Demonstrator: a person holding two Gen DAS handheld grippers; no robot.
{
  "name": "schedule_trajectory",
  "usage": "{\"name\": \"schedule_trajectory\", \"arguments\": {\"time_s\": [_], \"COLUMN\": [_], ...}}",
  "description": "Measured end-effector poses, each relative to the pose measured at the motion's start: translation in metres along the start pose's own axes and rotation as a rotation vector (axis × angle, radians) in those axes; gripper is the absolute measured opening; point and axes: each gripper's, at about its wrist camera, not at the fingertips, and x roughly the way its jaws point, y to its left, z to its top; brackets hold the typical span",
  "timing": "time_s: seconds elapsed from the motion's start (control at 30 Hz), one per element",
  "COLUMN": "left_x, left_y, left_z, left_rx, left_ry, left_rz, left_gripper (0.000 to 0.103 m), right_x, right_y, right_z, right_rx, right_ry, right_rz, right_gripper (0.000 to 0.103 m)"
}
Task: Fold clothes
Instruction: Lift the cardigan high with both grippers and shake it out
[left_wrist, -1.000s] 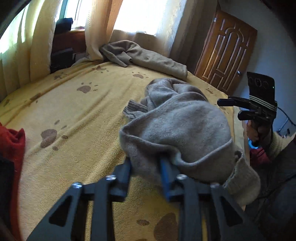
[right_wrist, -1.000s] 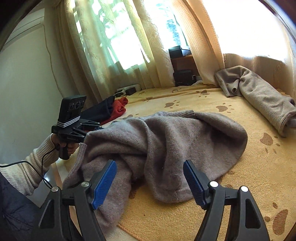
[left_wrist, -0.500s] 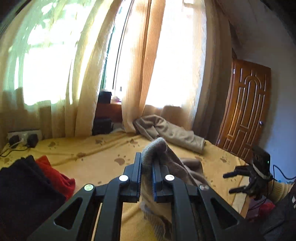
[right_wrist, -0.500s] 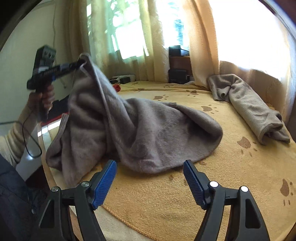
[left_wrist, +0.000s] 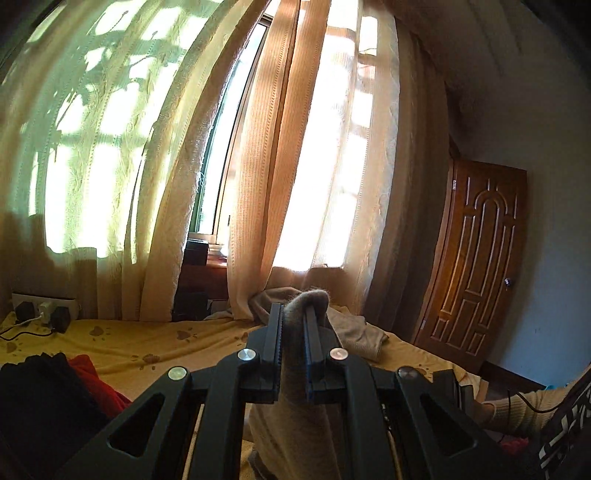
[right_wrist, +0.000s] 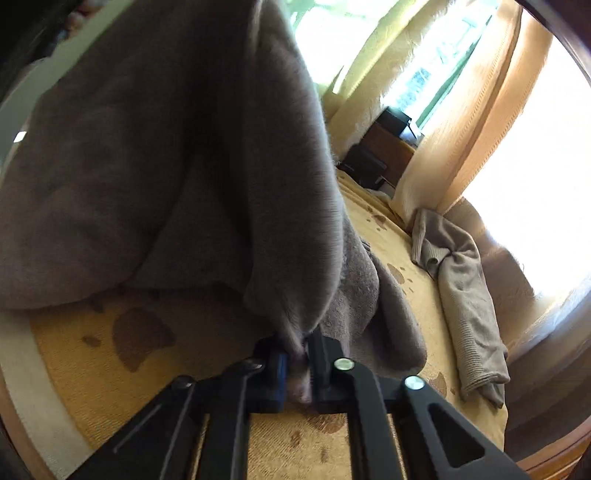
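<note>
Writing: white block letters on a dark sleeve (left_wrist: 565, 424) at the lower right edge of the left wrist view, too cropped to read; no other label legible in either view.

Left wrist view, left to right:
- Power strip (left_wrist: 44, 308) with plugs and a cable, on the far left of the bed by the curtain.
- Black garment (left_wrist: 40, 398) and red garment (left_wrist: 98, 384), piled together at the near left of the bed.
- Bed cover (left_wrist: 147, 343), yellow with brown paw prints.
- Curtains (left_wrist: 258, 147), cream and lit from behind, with dark boxes on a wooden stand (left_wrist: 195, 273) between them.
- Left gripper (left_wrist: 294, 332), jaws together, clamped on a fold of the grey sweater (left_wrist: 295, 387); a tuft of the knit sticks out above the fingertips and the rest hangs below, lifted off the bed.
- Beige garment (left_wrist: 354, 332), crumpled at the far side of the bed under the window.
- Wooden door (left_wrist: 476, 266), panelled, closed, on the right.

Right wrist view, left to right:
- Grey sweater (right_wrist: 166, 147), soft, fuzzy, brownish grey, hanging as a broad drape that fills the upper left; its lower folds touch the bed cover (right_wrist: 92, 354).
- Right gripper (right_wrist: 295, 365), jaws together, pinching a low edge of the sweater just above the bed; a blue pad shows on the left finger.
- Beige garment (right_wrist: 465, 295), ribbed, lying long and rumpled near the window side of the bed, apart from the sweater.
</note>
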Motion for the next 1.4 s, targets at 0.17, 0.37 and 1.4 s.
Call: {"name": "schedule_trajectory", "arguments": {"time_s": [0.17,0.37,1.4], "left_x": [-0.037,-0.072,0.218], "left_y": [0.004,-0.002,0.013], "left_z": [0.023,0.052,-0.143], "left_rx": [-0.002,0.051,-0.232], "left_ry": [-0.13,-0.205,0.769], "left_rz": [0.061,0.077,-0.549], "left_gripper": [0.005,0.005,0.029], "right_x": [-0.047,-0.146,-0.212], "right_y": [-0.073,-0.148,-0.132], "right_z": [0.033,0.081,0.036], "right_rx": [0.237,0.431,0.489], "right_ry": [-0.194,-0.507,-0.659], "right_rz": [-0.16,-0.339,-0.535], "right_gripper": [0.005,0.005,0.005]}}
